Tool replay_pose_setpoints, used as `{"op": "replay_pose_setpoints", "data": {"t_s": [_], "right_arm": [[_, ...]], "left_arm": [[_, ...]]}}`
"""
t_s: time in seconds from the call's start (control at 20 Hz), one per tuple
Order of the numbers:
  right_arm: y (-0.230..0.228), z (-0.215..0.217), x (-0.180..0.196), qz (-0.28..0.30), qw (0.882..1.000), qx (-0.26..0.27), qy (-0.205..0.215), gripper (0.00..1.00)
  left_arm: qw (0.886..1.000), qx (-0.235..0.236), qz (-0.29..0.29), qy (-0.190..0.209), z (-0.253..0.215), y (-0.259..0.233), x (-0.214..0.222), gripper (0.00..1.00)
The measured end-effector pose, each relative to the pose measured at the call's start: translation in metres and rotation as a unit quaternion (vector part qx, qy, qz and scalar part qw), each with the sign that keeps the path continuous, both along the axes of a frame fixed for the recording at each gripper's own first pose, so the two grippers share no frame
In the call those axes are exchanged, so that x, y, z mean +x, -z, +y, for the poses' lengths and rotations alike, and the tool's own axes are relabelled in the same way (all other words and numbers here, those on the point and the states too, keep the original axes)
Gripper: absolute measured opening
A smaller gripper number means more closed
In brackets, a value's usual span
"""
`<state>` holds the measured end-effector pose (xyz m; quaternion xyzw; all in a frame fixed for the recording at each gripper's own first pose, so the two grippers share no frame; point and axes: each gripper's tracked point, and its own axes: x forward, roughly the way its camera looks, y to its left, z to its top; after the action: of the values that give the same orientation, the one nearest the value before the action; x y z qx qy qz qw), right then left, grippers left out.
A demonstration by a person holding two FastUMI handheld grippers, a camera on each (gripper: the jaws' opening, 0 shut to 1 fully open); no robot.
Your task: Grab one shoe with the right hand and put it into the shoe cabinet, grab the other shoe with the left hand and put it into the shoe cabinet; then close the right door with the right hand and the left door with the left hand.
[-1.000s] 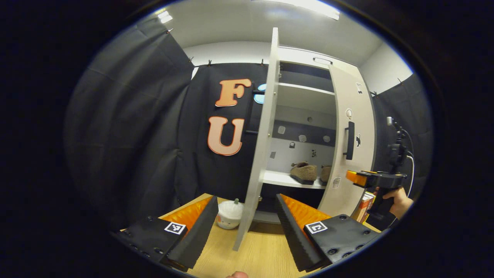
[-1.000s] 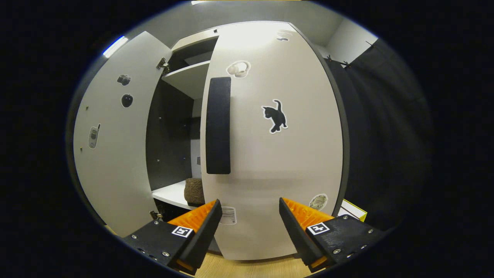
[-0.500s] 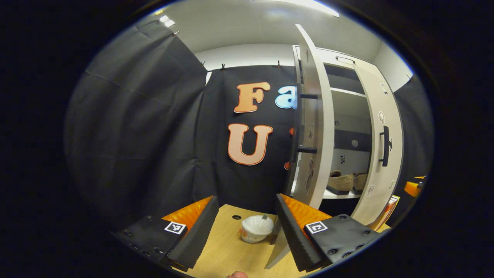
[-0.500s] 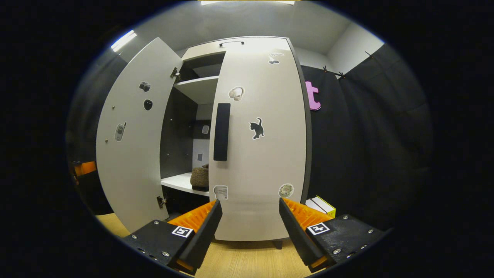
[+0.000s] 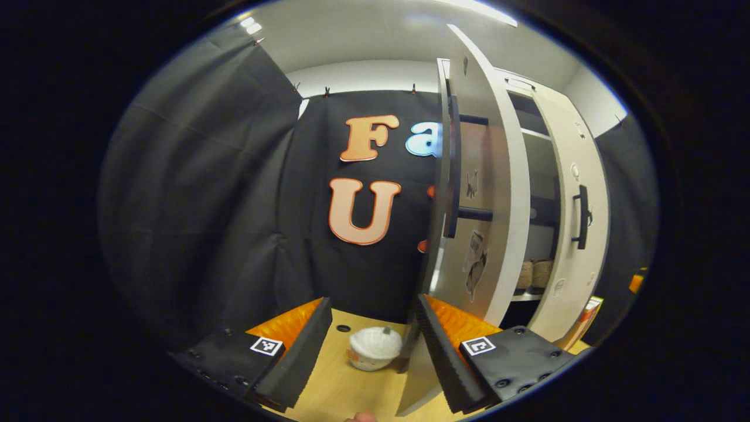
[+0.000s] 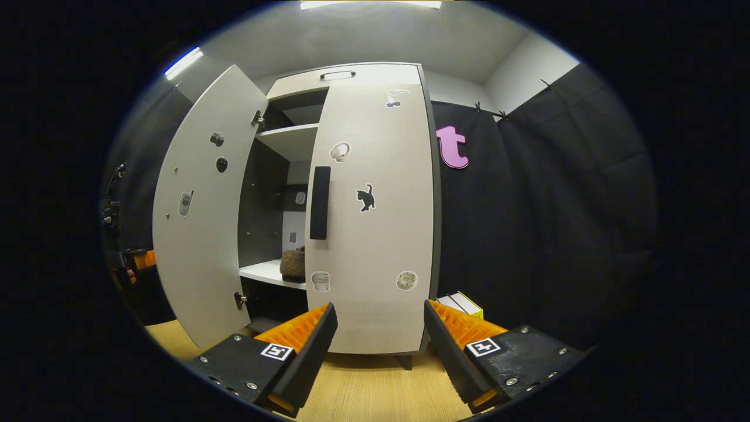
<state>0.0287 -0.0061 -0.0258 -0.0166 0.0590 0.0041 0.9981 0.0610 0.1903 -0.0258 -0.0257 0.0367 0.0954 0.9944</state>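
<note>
Shoe cabinet (image 6: 375, 234): we read no writing; the door stickers are pictures. Right door (image 6: 369, 246) shut; left door (image 6: 199, 234) ajar, its edge just beside our left gripper (image 5: 372, 346). Shoes (image 5: 533, 275) on the shelf (image 6: 266, 272) inside. Right gripper (image 6: 379, 346) faces the right door, apart. Both jaws released, empty. White bowl (image 5: 375, 349) on the counter (image 6: 375, 392).

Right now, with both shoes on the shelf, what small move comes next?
Probably push the left door shut with the left gripper, open at its outer face. The right door looks closed, the shoes are shelved, and only this door stands ajar.
</note>
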Motion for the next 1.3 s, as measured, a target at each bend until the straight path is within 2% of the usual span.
{"op": "replay_pose_setpoints", "data": {"t_s": [0.1,0.25,0.3,0.45,0.65,0.75,1.05,1.15,1.2,1.25,1.3], "right_arm": [[0.000,-0.004,0.000,0.001,1.000,0.001,0.003,0.92],[-0.002,-0.006,0.001,-0.002,1.000,0.008,0.003,0.92],[-0.002,-0.008,0.000,-0.004,1.000,0.006,0.005,0.92],[-0.003,-0.017,-0.004,-0.005,1.000,0.004,0.013,0.92],[-0.001,-0.028,-0.004,-0.003,1.000,0.003,0.027,0.92],[-0.002,-0.035,-0.005,-0.004,0.999,-0.001,0.034,0.92],[-0.001,-0.043,-0.007,-0.001,0.999,-0.003,0.047,0.92],[-0.004,-0.045,-0.008,-0.003,0.999,-0.003,0.050,0.92],[-0.005,-0.046,-0.009,-0.003,0.999,-0.003,0.051,0.92],[-0.005,-0.047,-0.010,-0.003,0.999,-0.004,0.054,0.92],[-0.006,-0.049,-0.010,-0.002,0.998,-0.005,0.056,0.92]], "left_arm": [[1.000,-0.004,0.004,0.018,-0.021,0.003,0.001,0.91],[0.999,0.016,0.003,0.047,-0.064,0.002,0.007,0.95],[0.998,0.014,0.005,0.059,-0.078,0.004,0.011,0.92],[0.996,0.003,0.011,0.088,-0.115,0.012,0.026,0.95],[0.989,0.009,0.018,0.150,-0.162,0.018,0.051,0.92],[0.988,0.017,0.011,0.150,-0.167,0.013,0.058,0.97],[0.987,0.025,0.001,0.160,-0.189,0.013,0.084,0.94],[0.985,0.030,0.001,0.168,-0.199,0.015,0.099,0.99],[0.984,0.033,0.003,0.175,-0.204,0.017,0.106,0.99],[0.984,0.036,0.004,0.177,-0.206,0.018,0.114,0.94],[0.983,0.039,0.007,0.177,-0.209,0.020,0.122,0.97]]}}
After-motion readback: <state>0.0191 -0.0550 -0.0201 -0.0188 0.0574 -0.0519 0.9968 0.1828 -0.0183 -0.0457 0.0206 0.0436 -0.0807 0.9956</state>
